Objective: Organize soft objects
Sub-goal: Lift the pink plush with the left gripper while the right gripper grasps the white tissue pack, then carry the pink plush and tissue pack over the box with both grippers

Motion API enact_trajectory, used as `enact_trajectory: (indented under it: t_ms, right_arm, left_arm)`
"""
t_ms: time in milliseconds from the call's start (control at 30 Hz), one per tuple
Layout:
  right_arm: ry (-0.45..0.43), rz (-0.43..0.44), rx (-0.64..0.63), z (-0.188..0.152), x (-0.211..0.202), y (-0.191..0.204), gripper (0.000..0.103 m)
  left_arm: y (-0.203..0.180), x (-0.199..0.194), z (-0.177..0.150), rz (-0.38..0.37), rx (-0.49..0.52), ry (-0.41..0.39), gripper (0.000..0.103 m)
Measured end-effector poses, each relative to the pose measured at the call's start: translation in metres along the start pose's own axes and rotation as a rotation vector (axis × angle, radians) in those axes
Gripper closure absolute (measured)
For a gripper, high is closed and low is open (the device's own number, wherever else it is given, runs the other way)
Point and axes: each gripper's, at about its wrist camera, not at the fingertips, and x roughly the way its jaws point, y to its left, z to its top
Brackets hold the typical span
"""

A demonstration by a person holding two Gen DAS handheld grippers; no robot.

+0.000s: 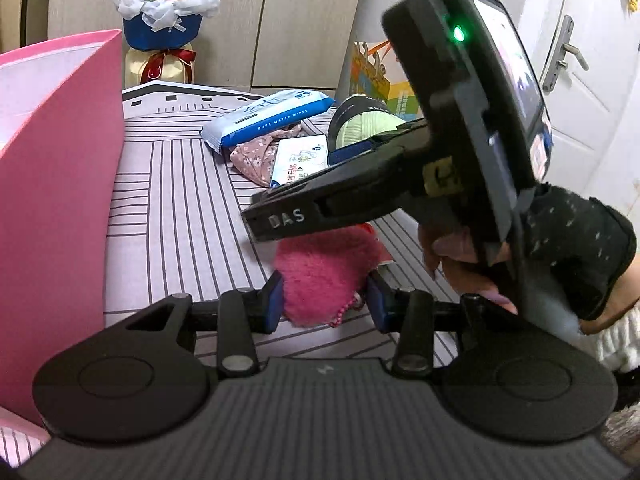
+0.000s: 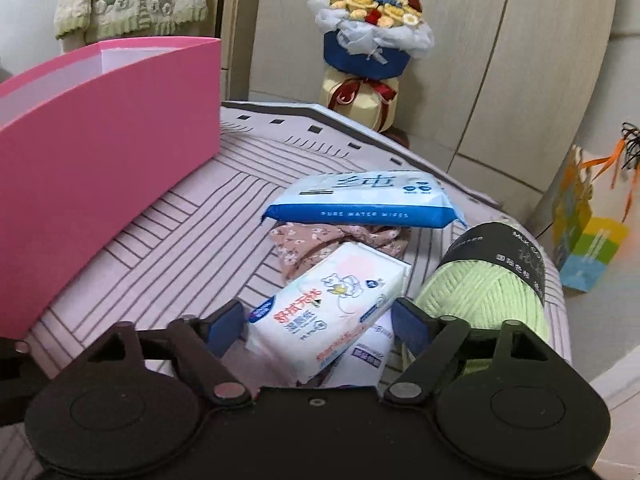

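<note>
The right gripper (image 2: 318, 326) has its fingers spread astride the white tissue pack (image 2: 324, 312), whose long axis runs diagonally between them (not yet pinched); the left gripper (image 1: 326, 300) pinches a pink fuzzy cloth (image 1: 324, 276) on the tabletop.

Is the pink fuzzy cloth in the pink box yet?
No. The pink fuzzy cloth sits outside, between the left gripper's fingers, beside the pink box.

black left gripper (image 1: 325, 300) with blue-padded jaws; right gripper (image 2: 320, 326) alike, black speckled sleeve (image 1: 576, 248).
</note>
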Motion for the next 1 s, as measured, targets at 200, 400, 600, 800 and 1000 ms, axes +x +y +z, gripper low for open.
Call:
enact_trajectory:
  t_ms: [200,400,600,800,1000]
  right_arm:
    - [-0.024,0.025,0.009,-0.008,-0.016,-0.007,0.039]
    - [-0.061,0.077,0.053,-0.019,-0.034,-0.011,0.041]
    - [-0.099,0.101,0.088,-0.026,-0.054,-0.017,0.041]
    - [-0.124,0.113,0.132,-0.041,-0.075,-0.018,0.041]
    - [-0.12,0.144,0.145,-0.06,-0.094,-0.014,0.041]
  left_arm:
    - [0.003,-0.003,-0.002,-0.008,-0.008,0.003,0.062]
    - [0.001,-0.01,-0.005,-0.006,-0.015,-0.006,0.062]
    - [-0.003,-0.019,-0.009,0.0,-0.007,-0.013,0.062]
    - [-0.002,-0.03,-0.014,0.006,-0.023,-0.025,0.062]
    - [0.007,-0.05,-0.015,0.001,-0.049,-0.049,0.062]
